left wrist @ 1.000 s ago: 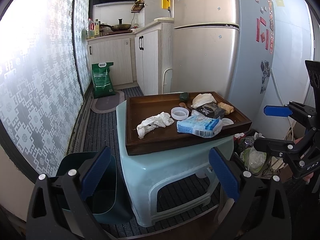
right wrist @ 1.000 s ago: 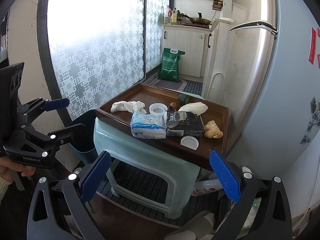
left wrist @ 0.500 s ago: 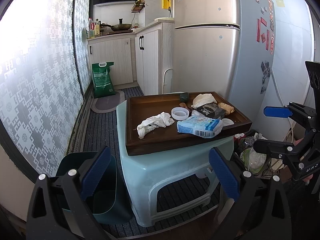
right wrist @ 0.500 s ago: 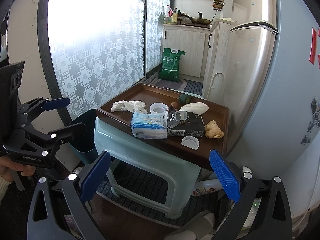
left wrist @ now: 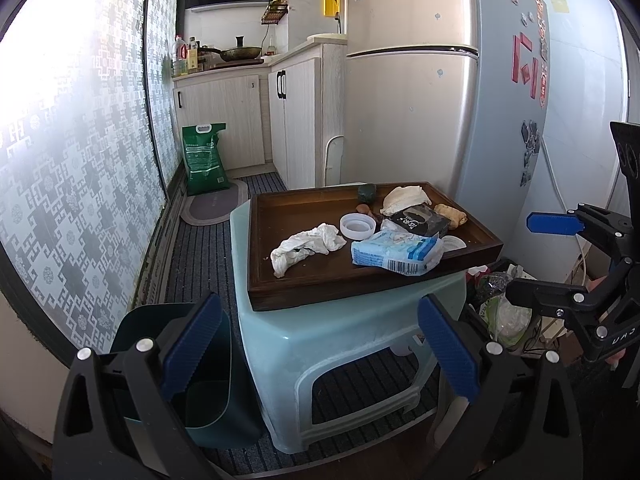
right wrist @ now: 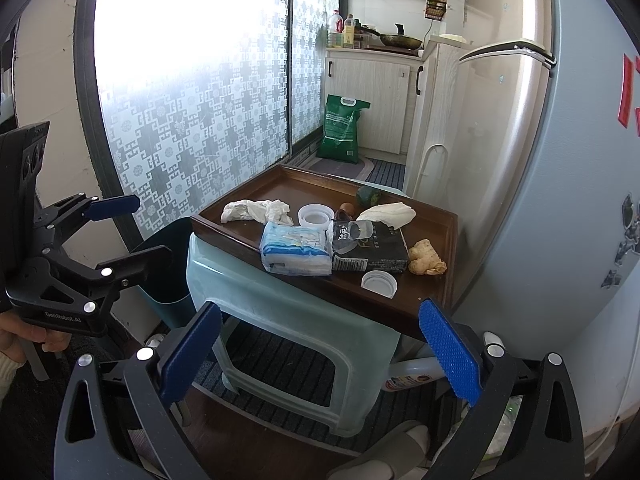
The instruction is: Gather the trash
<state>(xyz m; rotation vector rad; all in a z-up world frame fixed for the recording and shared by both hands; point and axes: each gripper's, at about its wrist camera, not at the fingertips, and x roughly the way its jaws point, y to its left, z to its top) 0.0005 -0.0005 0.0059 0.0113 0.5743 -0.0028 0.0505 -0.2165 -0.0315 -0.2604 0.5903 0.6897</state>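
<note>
A dark wooden tray (left wrist: 280, 280) (right wrist: 424, 308) rests on a pale green plastic stool (left wrist: 340, 332) (right wrist: 280, 300). On it lie a crumpled white tissue (left wrist: 304, 246) (right wrist: 254, 210), a blue-white tissue pack (left wrist: 398, 252) (right wrist: 296, 248), a black packet (left wrist: 420, 220) (right wrist: 372, 250), white lids (left wrist: 357, 226) (right wrist: 378, 282), a ginger piece (right wrist: 426, 262) and a folded white cloth (left wrist: 404, 198). A dark teal bin (left wrist: 200, 380) (right wrist: 160, 264) stands left of the stool. My left gripper (left wrist: 318, 356) and right gripper (right wrist: 318, 356) both hang open, short of the stool, nothing between their fingers.
A fridge (left wrist: 408, 100) stands behind the tray, cabinets (left wrist: 224, 120) and a green sack (left wrist: 204, 160) farther back. Patterned glass panels (left wrist: 80, 140) line the left side. Bags and clutter (left wrist: 500, 304) sit on the floor right of the stool. A hand (right wrist: 20, 344) holds the left gripper.
</note>
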